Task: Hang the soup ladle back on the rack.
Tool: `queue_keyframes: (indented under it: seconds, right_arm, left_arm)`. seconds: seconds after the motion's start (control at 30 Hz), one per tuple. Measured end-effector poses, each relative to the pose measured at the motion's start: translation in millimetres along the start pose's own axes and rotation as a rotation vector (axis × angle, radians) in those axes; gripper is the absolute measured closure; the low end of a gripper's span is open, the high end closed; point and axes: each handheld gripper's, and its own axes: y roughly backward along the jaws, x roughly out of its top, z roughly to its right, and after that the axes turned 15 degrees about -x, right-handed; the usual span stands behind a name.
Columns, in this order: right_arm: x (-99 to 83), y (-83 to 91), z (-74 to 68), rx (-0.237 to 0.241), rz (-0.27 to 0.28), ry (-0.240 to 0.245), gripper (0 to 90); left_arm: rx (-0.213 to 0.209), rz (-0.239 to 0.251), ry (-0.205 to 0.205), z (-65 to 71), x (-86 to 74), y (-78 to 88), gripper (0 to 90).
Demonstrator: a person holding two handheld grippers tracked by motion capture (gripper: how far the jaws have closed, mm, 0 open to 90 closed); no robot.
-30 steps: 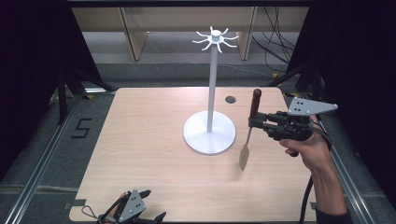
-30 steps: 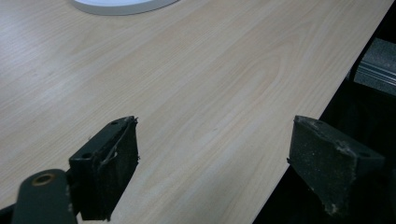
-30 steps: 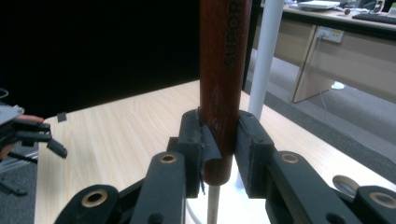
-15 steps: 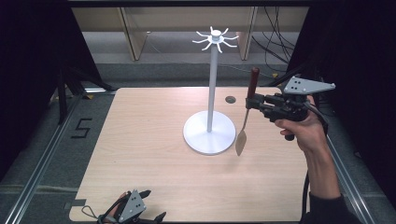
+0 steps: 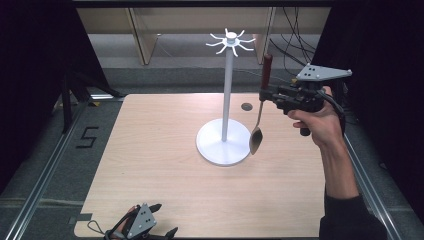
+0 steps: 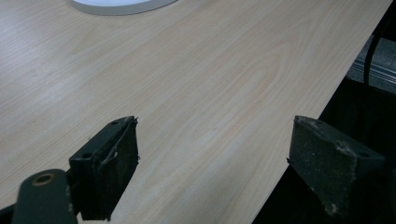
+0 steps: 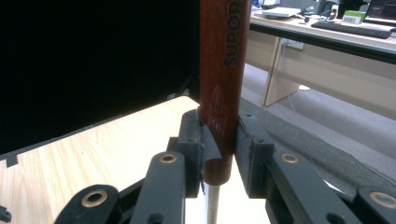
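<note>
Pale wood-grain tabletop (image 5: 165, 165) takes up the centre and lower part of the high view; its grain also runs across the left gripper view (image 6: 187, 93); white utensil stand (image 5: 223, 140), a round flat base with a slim upright post and a ring of hooks at the top, sits at mid-frame, its base rim showing at the top edge of the left gripper view (image 6: 121, 5); right hand (image 5: 320, 125) enters from the lower right with a dark sleeve and holds the right gripper (image 5: 264, 95) at upper right of centre, level, grey three-cornered plate on top; its jaws are clamped tight on the dark red-brown wooden handle of a long metal spoon (image 5: 259, 117); spoon hangs near upright, handle end up, bowl down just right of the stand's base and clear of the tabletop; in the right gripper view the handle (image 7: 222, 70) rises between the two pads at centre frame, lettering "SUPOR" readable on it; left gripper (image 5: 142, 227) lies at the bottom edge, left of centre, on the near table edge; in the left gripper view its pads (image 6: 112, 163) stand wide apart with nothing between them; small dark round hole (image 5: 246, 106) in the tabletop right of the post.
</note>
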Motion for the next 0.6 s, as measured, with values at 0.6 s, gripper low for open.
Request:
queue_keyframes:
  seconds: [0.6]
  right_arm:
    - [24.5, -21.9, -1.4, -0.016, -0.038, 0.006, 74.2]
  left_arm:
    - [0.0, 0.001, -0.005, -0.2, 0.0, 0.1, 15.1]
